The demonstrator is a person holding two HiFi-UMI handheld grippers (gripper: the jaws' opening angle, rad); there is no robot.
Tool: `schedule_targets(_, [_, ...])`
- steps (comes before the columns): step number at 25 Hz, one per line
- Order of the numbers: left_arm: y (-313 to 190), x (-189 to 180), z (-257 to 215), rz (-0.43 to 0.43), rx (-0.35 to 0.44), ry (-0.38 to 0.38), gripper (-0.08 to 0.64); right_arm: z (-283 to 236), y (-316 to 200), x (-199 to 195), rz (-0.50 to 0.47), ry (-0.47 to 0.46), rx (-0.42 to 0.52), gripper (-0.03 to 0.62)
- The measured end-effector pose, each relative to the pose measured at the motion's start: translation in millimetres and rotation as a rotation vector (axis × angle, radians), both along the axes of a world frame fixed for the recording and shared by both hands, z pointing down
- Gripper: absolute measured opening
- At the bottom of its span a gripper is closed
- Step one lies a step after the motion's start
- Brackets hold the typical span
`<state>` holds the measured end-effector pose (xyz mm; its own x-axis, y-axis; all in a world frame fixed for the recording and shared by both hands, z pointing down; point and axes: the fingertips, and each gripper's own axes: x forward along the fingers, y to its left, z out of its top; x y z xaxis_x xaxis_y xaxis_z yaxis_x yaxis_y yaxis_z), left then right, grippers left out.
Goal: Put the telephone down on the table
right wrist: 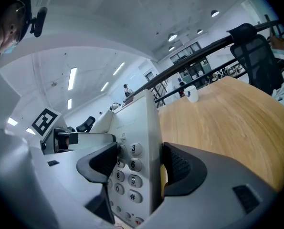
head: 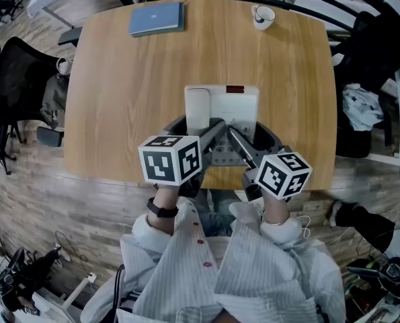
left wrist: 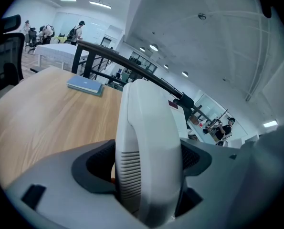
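A white desk telephone (head: pixel 221 106) with its handset (head: pixel 198 106) on the left side is near the front middle of the wooden table (head: pixel 119 93). My left gripper (head: pixel 200 132) is shut on the handset end (left wrist: pixel 149 142), with a dark pad on each side of it. In the right gripper view the keypad (right wrist: pixel 127 168) faces left, and my right gripper (right wrist: pixel 139 168) is shut on the telephone body (right wrist: pixel 137 123) at its right edge (head: pixel 252 134). I cannot tell whether the telephone's base touches the table.
A blue book (head: pixel 156 19) lies at the table's far left, also in the left gripper view (left wrist: pixel 86 84). A white cup (head: pixel 263 16) stands far right, also in the right gripper view (right wrist: pixel 192 94). A black chair (head: pixel 25 79) is left of the table.
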<state>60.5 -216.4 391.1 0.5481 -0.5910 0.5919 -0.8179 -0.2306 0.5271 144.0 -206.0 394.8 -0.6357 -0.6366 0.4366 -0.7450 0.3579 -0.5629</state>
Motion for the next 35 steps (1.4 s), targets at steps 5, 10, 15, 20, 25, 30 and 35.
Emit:
schedule_targets(5, [-1,1,27,-0.005,-0.049,-0.004,0.39,27,0,1,-0.003,-0.007,-0.046,0.299])
schedule_targets(10, [-2,5,53,-0.008,-0.084,-0.008,0.39,53,-1,5,-0.006,-0.011,-0.085,0.299])
schedule_targets(15, [2,5,80,-0.013,-0.125,0.003,0.39,79,2,5,-0.008,-0.002,-0.122,0.299])
schedule_targets(20, [-1,8,108,-0.01,-0.153,0.007,0.39,106,-1,8,-0.004,0.004,-0.151,0.299])
schedule_targets(25, [-4,9,124,0.006,-0.177,0.013,0.39,122,-3,8,0.009,0.006,-0.172,0.299])
schedule_targets(30, [-10,13,138,0.024,-0.197,0.013,0.39,135,-8,12,0.028,0.006,-0.191,0.299])
schedule_targets(35, [-14,16,150,0.042,-0.215,0.021,0.39,147,-10,15,0.044,0.012,-0.207,0.299])
